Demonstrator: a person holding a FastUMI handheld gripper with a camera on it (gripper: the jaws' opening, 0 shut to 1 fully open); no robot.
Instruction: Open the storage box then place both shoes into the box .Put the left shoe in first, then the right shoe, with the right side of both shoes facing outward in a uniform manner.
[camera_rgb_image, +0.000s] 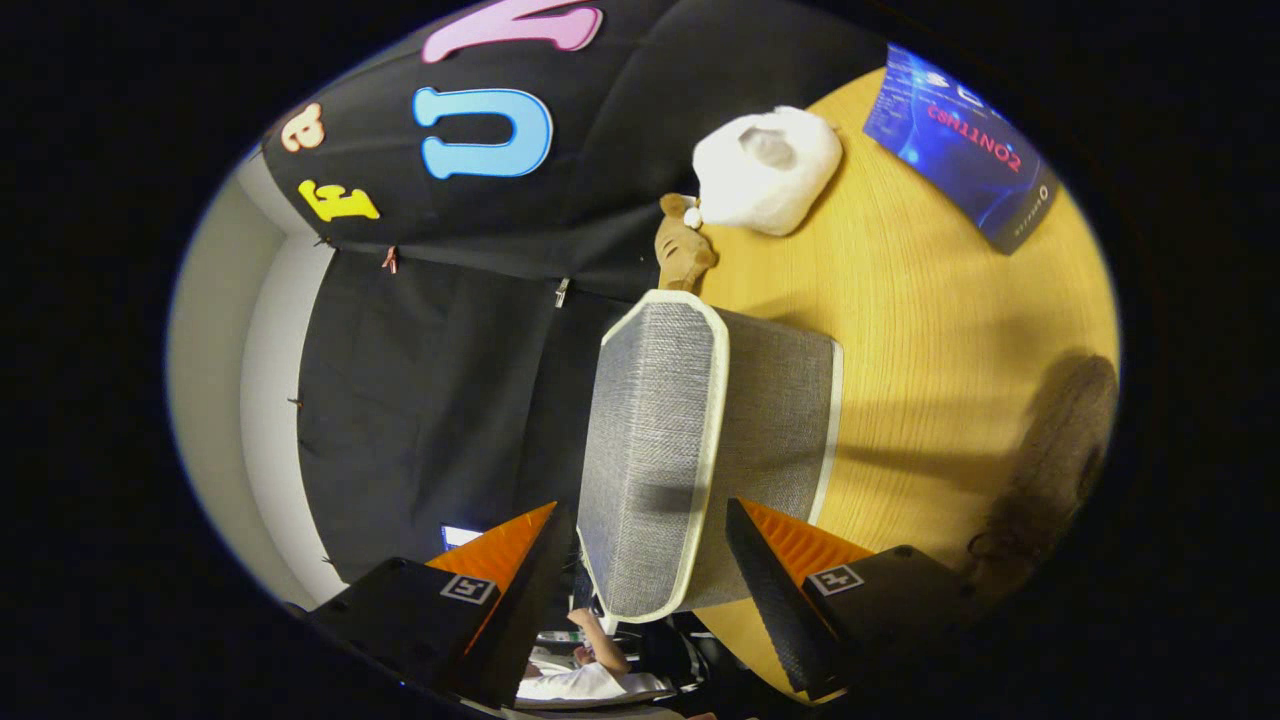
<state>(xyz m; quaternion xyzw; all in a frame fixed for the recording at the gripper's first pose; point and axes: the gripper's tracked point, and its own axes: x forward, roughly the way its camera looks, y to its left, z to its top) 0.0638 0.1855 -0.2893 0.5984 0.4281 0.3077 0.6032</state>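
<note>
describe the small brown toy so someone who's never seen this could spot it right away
Start at the round wooden table and find the grey fabric storage box between the open gripper fingers. Just beyond the box sits a fluffy white shoe. The small brown toy lies between them, touching the shoe, the only brown plush thing there.

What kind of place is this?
Probably a recording booth, not a home: black cloth wall, a wooden table with a grey storage box, plush toys, and the gripper open around the box.

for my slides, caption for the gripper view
Open tool straddles the grey storage box's lid edge on the wooden table.
</note>
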